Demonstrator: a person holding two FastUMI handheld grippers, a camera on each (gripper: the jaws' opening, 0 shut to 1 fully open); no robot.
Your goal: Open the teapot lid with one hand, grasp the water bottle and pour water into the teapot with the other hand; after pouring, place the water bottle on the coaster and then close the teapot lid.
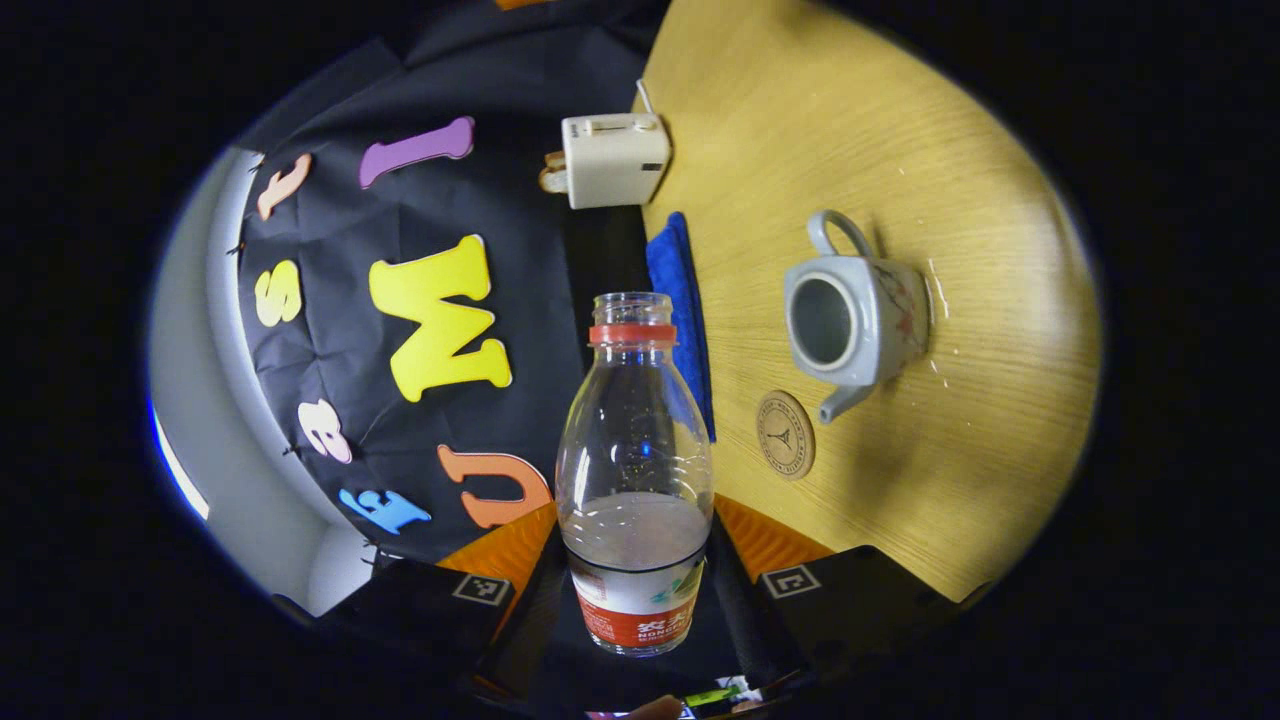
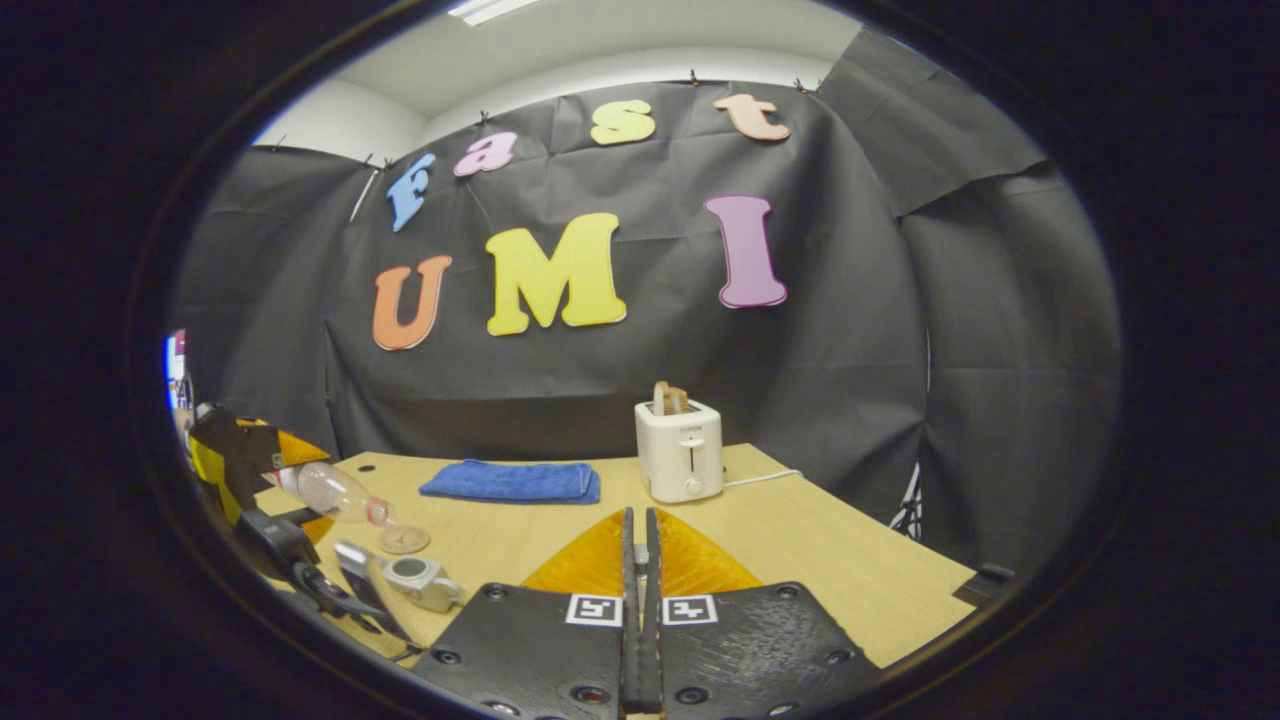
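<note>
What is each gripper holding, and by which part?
The left gripper holds the water bottle by its labelled lower body. The right gripper is shut; whether it holds anything cannot be told.

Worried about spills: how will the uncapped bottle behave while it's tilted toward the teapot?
The bottle looks under half full, so probably light. Its clear plastic may flex under the left tool. With no cap, water would likely run out freely toward the open teapot.

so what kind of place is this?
Likely a staged recording booth, not a real kitchen: black cloth wall behind a wooden table set with a toaster, folded blue towel and teapot.
</note>
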